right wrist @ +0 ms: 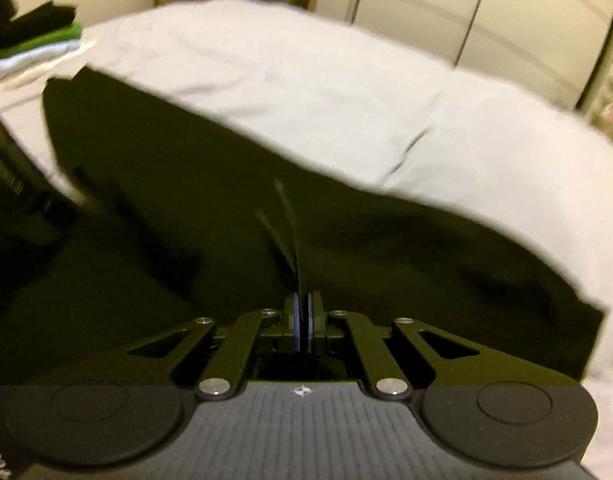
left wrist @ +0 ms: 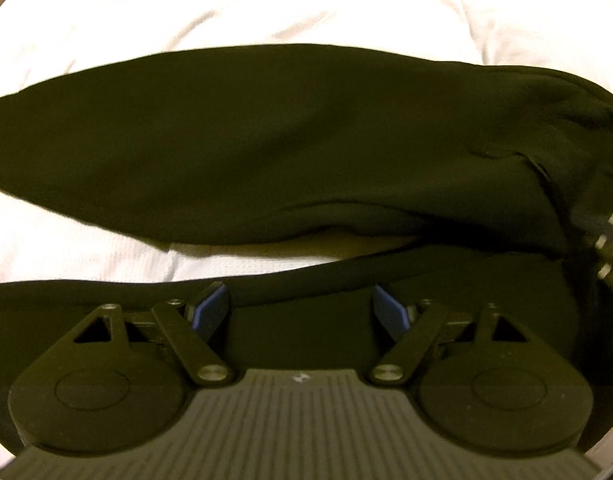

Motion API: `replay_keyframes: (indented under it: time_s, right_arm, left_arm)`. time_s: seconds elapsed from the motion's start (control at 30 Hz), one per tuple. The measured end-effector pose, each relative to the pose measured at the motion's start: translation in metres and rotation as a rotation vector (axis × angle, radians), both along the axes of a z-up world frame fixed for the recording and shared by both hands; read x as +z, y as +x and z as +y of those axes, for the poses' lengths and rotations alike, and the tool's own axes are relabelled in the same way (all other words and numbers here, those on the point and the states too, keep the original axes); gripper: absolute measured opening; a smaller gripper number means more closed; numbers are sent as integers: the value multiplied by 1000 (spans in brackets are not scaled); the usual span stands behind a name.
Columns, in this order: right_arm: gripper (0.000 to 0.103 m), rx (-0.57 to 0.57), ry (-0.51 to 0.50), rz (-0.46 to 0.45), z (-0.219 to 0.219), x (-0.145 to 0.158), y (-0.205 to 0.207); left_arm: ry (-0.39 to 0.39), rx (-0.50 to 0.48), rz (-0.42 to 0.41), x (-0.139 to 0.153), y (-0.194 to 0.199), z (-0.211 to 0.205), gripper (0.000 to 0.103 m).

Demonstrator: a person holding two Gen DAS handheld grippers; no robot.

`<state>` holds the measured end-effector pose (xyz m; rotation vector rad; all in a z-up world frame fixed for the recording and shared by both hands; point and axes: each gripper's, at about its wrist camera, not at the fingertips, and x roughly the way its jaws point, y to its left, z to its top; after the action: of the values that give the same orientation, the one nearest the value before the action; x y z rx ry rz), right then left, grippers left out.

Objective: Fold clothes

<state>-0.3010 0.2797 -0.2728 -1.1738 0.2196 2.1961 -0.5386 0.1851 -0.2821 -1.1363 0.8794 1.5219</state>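
A: Left wrist view, item one?
B: Black garment [left wrist: 290,140], dark knit, lying across a white bedsheet [left wrist: 266,8]. A long upper section runs from the left edge to the right; a second section lies below it, with a wedge of sheet between them.

A: Item two?
B: Left gripper [left wrist: 301,306], blue-padded fingers spread wide, holding nothing, poised over the lower section of cloth.

A: Anything at the right edge?
B: A blurred dark device with metal screws; it cannot be identified.

A: Right wrist view?
B: Right gripper [right wrist: 305,316], fingers pressed together, pinching an upright fold of the black garment [right wrist: 226,208]. The cloth spreads out ahead over the white bedsheet [right wrist: 346,80].

A: Background entries?
B: Stack of folded clothes [right wrist: 34,46], black, green and pale layers, at the far left on the bed. Cream wardrobe doors [right wrist: 466,12] behind.
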Motion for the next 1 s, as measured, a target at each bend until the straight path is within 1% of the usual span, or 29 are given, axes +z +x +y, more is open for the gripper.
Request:
replay_keyframes:
  time_s: [0.03,0.07,0.1,0.13,0.17,0.2,0.33,0.37,0.4,0.47,0.5,0.57,0.67,0.77,0.87,1.0]
  right_arm:
    - [16,1,-24,-28,-2,-7,-3]
    - [33,-8,-28,-74,-2,-13,-5]
    - [48,-18,-11,-108,-4,-14,-6]
    - [54,-28,11,-136,-5,-14,-5]
    - [68,-51,-1,-127,-4,-9,2]
    - [77,-77,-22,-107,-2,-3,11]
    - [77,-184,-110,-26,5,21,47]
    - [74,-210,-132,-6,7,27,56]
    - [65,-254,-164,23,12,33,71]
    - [53,-362,-216,94,29,44,97]
    - [50,-430,-237,132,41,47,110]
    - [48,-564,-266,207,62,51,139]
    - [48,-710,-287,329,82,52,175]
    - [48,-770,-321,421,105,44,194]
    - [48,-795,-381,472,123,39,213]
    - [48,-735,-469,520,144,26,222]
  left_arm:
    - [-4,1,1,-2,-1,0,77]
    - [-8,1,4,-4,-2,0,77]
    - [-8,1,5,-4,-3,-1,77]
    - [-5,1,3,-3,-4,-2,77]
    - [-3,1,1,-2,-5,-3,77]
    - [-1,2,-1,0,-7,-4,77]
    - [2,15,-2,0,-9,-4,77]
    - [2,19,-2,0,-9,-3,77]
    - [6,21,-4,0,-9,-1,77]
    - [20,20,-13,1,-8,1,77]
    - [30,16,-18,2,-5,2,77]
    - [53,0,-30,4,1,8,77]
    - [82,-30,-47,8,13,19,77]
    - [100,-65,-53,10,26,33,77]
    - [117,-100,-55,11,35,46,77]
    - [124,-126,-41,8,45,58,77]
